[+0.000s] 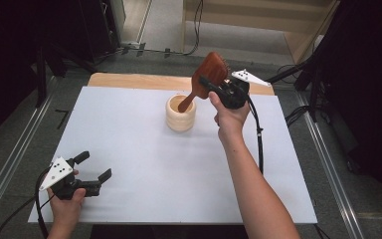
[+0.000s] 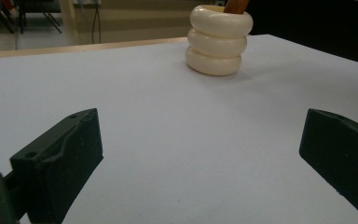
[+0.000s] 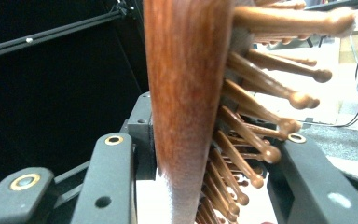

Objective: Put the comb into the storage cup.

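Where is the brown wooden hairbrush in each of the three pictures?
High view: the hairbrush is top middle, tilted, its head in the right gripper and its handle tip in the cream ringed cup.
Left gripper view: a bit of the brush handle pokes from the cup at the top edge.
Right gripper view: its head stands upright in the middle, pins pointing right.
Shared landmark: the cup, in the first two.

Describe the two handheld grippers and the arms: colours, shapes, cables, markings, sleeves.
Both are black two-jaw units. The left gripper has blocky, flat-faced jaws with small holes, a white three-cornered plate with dark dots on top, and a black cable trailing back. The right gripper carries a similar dotted white plate; brass-coloured rivets mark its jaw links, and a black cable hangs from it. Both forearms are bare, no sleeves showing.
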Demonstrator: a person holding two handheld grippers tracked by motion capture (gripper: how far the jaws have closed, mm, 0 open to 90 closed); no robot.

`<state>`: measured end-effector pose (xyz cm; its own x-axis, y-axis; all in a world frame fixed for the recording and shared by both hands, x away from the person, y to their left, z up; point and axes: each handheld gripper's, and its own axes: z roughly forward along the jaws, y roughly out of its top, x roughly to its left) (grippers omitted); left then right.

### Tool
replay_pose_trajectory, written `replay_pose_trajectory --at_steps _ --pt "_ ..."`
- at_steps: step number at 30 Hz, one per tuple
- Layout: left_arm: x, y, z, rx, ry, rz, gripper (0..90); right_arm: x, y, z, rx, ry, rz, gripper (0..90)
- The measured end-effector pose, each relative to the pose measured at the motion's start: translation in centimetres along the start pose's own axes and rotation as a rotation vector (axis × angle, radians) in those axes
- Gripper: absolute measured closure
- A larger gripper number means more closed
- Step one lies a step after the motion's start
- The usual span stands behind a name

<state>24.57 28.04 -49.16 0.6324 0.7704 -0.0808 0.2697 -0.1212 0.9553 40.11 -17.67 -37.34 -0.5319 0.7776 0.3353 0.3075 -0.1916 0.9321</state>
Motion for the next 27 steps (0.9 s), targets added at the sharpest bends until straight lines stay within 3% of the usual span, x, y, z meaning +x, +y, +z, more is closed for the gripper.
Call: replay_pose_trajectory --at_steps 27 --pt "-0.2 0.0 0.1 0.009 -0.007 0.02 0.0 -0.3 -3.2 2.9 0.073 -0.016 0.016 55.1"
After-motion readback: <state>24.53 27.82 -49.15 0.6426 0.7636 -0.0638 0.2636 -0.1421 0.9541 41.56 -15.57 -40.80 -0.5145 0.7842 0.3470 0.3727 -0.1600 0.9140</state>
